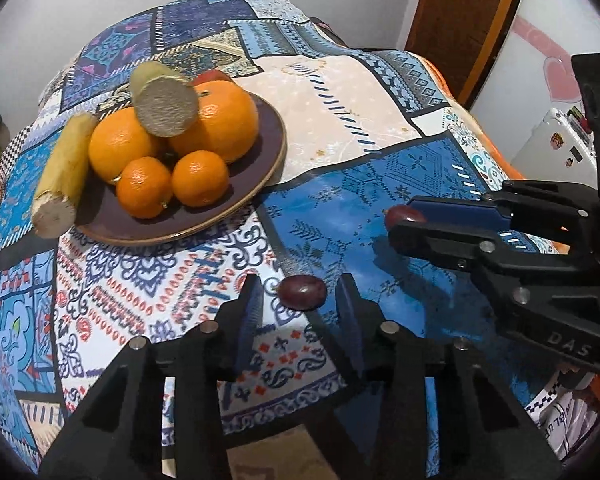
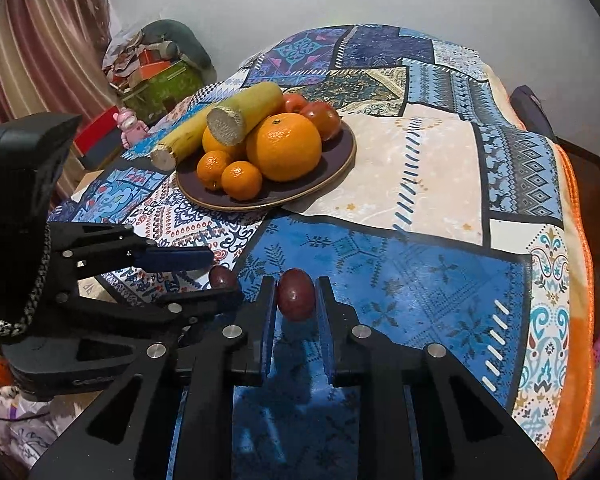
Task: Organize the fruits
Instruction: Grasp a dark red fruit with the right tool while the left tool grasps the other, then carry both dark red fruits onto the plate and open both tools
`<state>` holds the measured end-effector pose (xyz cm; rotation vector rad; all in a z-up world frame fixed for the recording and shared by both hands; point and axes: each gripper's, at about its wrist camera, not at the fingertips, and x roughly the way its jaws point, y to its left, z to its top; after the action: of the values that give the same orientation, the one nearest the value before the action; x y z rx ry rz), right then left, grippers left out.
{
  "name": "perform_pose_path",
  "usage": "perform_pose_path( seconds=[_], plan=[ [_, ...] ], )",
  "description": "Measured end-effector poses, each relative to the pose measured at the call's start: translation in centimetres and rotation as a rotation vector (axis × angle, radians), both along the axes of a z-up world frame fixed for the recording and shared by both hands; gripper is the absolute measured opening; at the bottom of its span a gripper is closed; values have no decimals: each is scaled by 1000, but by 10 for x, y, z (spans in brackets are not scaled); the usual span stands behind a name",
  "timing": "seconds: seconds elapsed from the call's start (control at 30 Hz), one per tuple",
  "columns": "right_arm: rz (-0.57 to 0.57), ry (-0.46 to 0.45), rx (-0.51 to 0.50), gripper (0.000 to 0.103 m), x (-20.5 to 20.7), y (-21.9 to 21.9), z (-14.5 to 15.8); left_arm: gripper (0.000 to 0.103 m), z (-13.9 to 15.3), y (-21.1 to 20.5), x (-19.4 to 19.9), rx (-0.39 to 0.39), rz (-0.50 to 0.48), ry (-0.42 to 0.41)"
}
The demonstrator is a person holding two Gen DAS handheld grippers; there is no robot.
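A brown plate (image 1: 256, 184) (image 2: 336, 176) on the patterned cloth holds several oranges (image 1: 216, 120) (image 2: 284, 148), two sugarcane pieces (image 1: 66, 172) (image 2: 244, 114) and red tomatoes (image 2: 322, 118). One small dark red fruit (image 1: 302, 292) (image 2: 221, 277) lies on the cloth between the open fingers of my left gripper (image 1: 300, 300) (image 2: 220, 272). My right gripper (image 2: 296, 296) (image 1: 404, 220) has its fingers closed against a second dark red fruit (image 2: 296, 294) (image 1: 405, 216), low over the blue patch of cloth.
The table is covered by a blue, white and orange patchwork cloth (image 2: 420, 184). Clutter and a pink toy (image 2: 130, 124) stand beyond the left table edge. A wooden door (image 1: 456, 12) and a white appliance (image 1: 560, 136) stand to the right.
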<state>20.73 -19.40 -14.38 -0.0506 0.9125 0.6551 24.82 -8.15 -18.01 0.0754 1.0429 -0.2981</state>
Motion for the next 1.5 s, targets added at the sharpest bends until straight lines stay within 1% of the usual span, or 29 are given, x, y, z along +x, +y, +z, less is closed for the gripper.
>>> perform_pose_path(
  seconds=[0.03, 0.07, 0.23, 0.4, 0.53, 0.83, 1.03, 1.23, 1.37, 1.5],
  plan=[
    [0, -1, 2, 18, 0, 0, 0, 30, -1, -1, 0, 2, -4, 1],
    [0, -1, 4, 18, 0, -1, 0, 28, -2, -2, 1, 7, -8, 2],
    [1, -7, 5, 18, -1, 0, 2, 28, 0, -1, -1, 19, 5, -30],
    [-6, -11, 13, 18, 0, 1, 5, 28, 8, 8, -3, 5, 24, -47],
    [-5, -24, 19, 18, 3, 5, 9, 28, 18, 24, -4, -13, 56, -65],
    [15, -42, 28, 18, 16, 25, 13, 28, 37, 71, -1, -14, 154, -110],
    [24, -36, 32, 18, 27, 36, 10, 28, 39, 89, 11, -12, 195, -112],
    [26, -29, 24, 18, 37, 43, 5, 28, 38, 92, 23, 33, 204, -142],
    [19, -24, 22, 18, 44, 47, 3, 28, 34, 97, 32, 34, 215, -135],
    [17, -20, 26, 18, 50, 53, 2, 28, 31, 102, 37, 17, 221, -122]
  ],
)
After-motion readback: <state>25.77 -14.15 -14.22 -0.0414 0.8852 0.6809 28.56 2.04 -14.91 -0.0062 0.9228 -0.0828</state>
